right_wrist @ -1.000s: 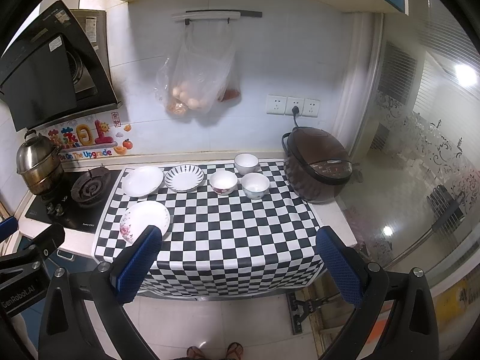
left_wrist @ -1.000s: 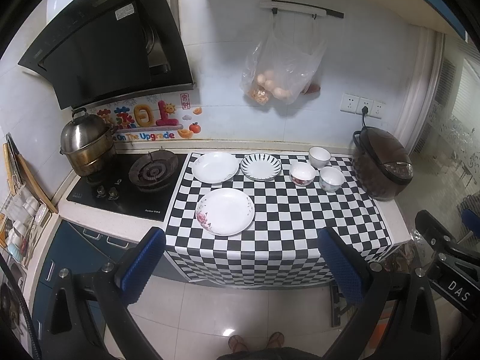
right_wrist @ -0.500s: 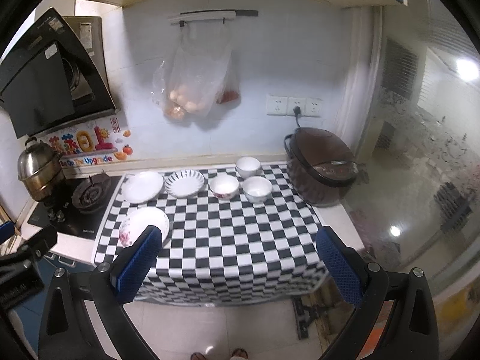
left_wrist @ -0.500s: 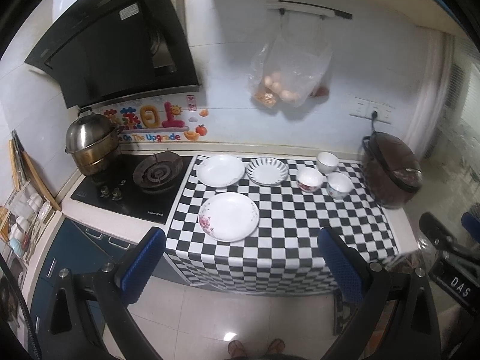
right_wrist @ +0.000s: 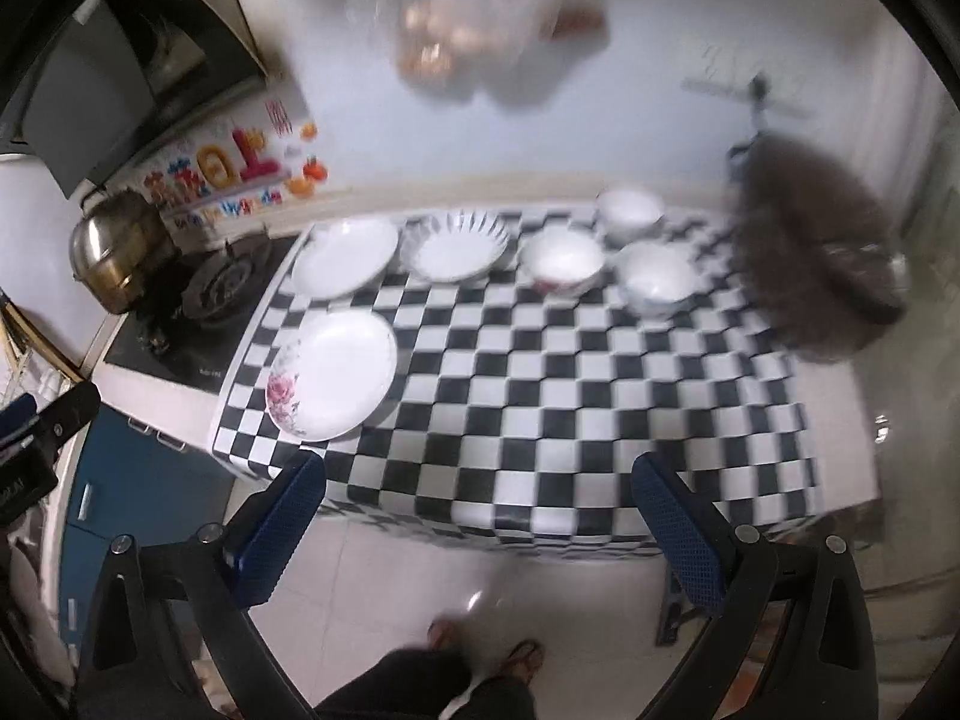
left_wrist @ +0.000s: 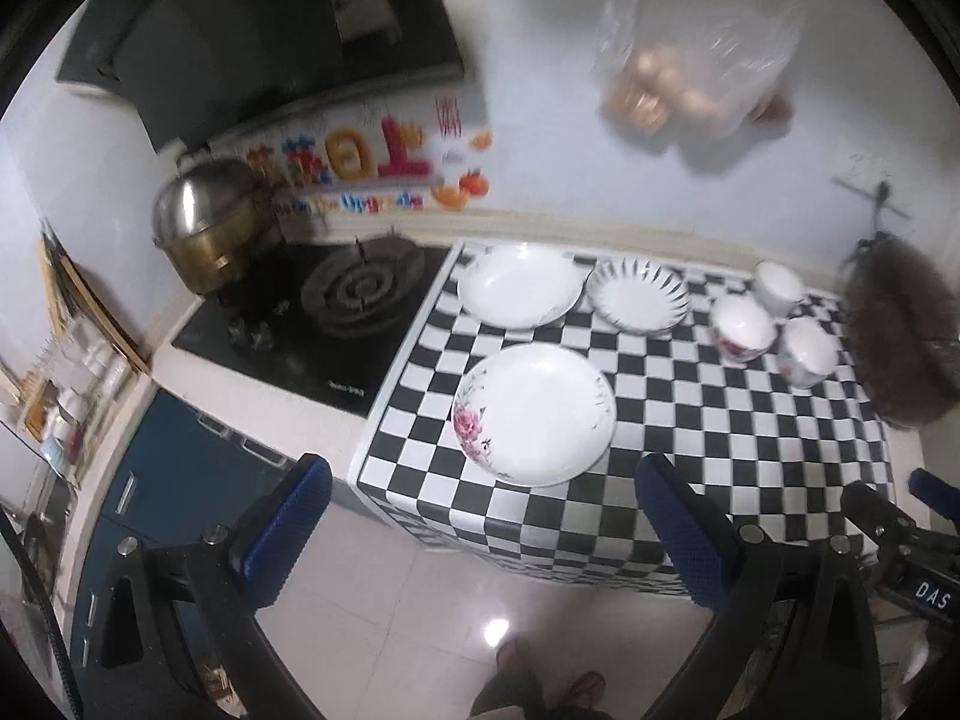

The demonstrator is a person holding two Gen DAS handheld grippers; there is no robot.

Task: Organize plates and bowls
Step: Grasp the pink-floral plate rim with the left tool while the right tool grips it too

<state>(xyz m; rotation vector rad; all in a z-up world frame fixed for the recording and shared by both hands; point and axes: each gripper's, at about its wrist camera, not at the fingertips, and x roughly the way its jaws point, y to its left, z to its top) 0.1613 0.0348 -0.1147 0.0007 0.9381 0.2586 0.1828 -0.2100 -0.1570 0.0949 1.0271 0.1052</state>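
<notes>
On the checkered counter (left_wrist: 690, 420) lie a flowered plate (left_wrist: 534, 414) at the front, a plain white plate (left_wrist: 519, 294) and a striped plate (left_wrist: 637, 297) behind it, and three bowls (left_wrist: 744, 330) at the right. The right wrist view shows the flowered plate (right_wrist: 333, 375), the white plate (right_wrist: 345, 256), the striped plate (right_wrist: 454, 246) and the bowls (right_wrist: 562, 261). My left gripper (left_wrist: 480, 528) is open and empty, in front of the counter edge. My right gripper (right_wrist: 480, 531) is open and empty, also short of the counter.
A gas stove (left_wrist: 354, 294) with a steel pot (left_wrist: 204, 222) stands left of the cloth. A brown rice cooker (left_wrist: 900, 336) stands at the right end. A bag of food (left_wrist: 690, 60) hangs on the wall. Blue cabinets (left_wrist: 174, 468) are below.
Both grippers have moved toward the counter and tilted down; the plates and bowls look larger and the view is motion-blurred. Nothing on the counter moved.
</notes>
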